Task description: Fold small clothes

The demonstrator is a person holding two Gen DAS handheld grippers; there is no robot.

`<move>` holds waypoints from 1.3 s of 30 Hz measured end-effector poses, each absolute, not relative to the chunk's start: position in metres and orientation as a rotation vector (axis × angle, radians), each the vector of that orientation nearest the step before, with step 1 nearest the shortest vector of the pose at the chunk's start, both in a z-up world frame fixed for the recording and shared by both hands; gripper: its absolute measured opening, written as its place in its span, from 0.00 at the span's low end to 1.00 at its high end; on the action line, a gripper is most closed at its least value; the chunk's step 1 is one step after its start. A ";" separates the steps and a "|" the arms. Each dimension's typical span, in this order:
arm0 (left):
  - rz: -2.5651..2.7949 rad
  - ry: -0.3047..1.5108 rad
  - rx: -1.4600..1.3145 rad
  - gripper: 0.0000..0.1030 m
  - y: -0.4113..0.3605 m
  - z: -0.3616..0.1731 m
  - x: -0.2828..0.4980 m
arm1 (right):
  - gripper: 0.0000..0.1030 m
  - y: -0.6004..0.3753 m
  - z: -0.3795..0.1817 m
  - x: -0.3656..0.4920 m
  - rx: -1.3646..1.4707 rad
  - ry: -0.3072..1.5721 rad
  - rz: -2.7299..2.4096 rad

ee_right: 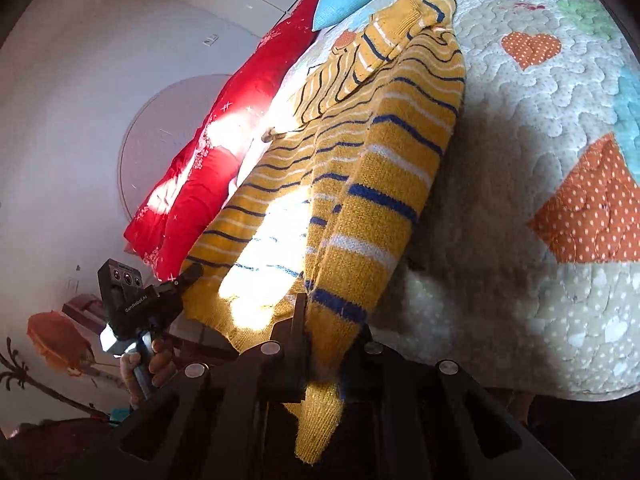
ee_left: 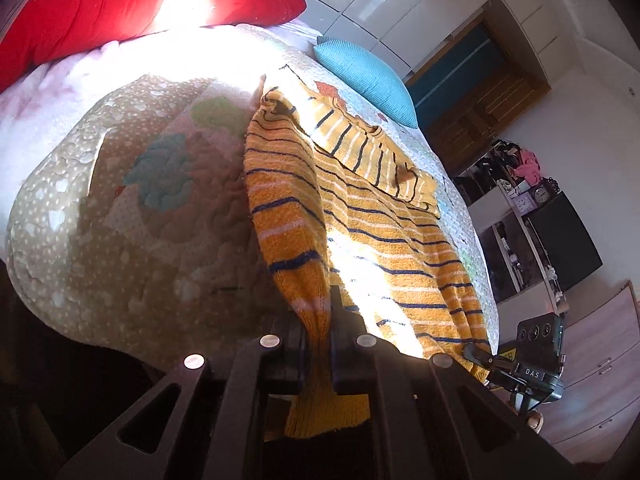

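A yellow knitted sweater with blue and white stripes lies stretched out on the quilted bed cover. My left gripper is shut on its hem edge, with fabric bunched between the fingers. My right gripper is shut on the other hem corner of the sweater. The right gripper also shows in the left wrist view, and the left gripper shows in the right wrist view, both at the sweater's lower edge. A sleeve is folded across the top near the collar.
A red pillow and a blue pillow lie at the head of the bed. Shelves with clutter and drawers stand beside the bed. Bright sunlight falls across the cover.
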State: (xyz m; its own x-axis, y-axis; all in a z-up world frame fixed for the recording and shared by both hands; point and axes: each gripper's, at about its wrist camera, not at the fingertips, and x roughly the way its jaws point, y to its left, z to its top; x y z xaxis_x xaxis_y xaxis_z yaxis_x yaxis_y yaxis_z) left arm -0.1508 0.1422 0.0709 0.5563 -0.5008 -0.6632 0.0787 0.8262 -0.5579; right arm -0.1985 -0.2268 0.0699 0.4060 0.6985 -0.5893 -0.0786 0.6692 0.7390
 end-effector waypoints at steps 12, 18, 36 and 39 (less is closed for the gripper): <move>-0.348 0.827 -0.506 0.07 0.138 0.111 -0.070 | 0.11 -0.234 0.134 -0.106 0.657 0.909 0.546; -0.316 0.846 -0.481 0.08 0.109 0.126 0.050 | 0.12 -0.255 0.154 0.007 0.657 0.870 0.452; -0.317 0.868 -0.808 0.70 0.129 0.095 0.204 | 0.51 -0.335 0.049 0.161 1.184 0.935 0.292; -0.283 0.887 -0.718 0.70 0.129 0.097 0.200 | 0.60 -0.346 0.055 0.165 1.193 0.895 0.266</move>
State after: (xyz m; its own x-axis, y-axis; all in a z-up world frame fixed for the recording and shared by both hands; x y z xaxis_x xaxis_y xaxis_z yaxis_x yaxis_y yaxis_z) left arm 0.1997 0.1291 0.0967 0.6138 -0.5058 -0.6061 -0.0612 0.7349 -0.6754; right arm 0.1646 -0.3459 0.0554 0.6414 0.6148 -0.4589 0.2637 0.3851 0.8844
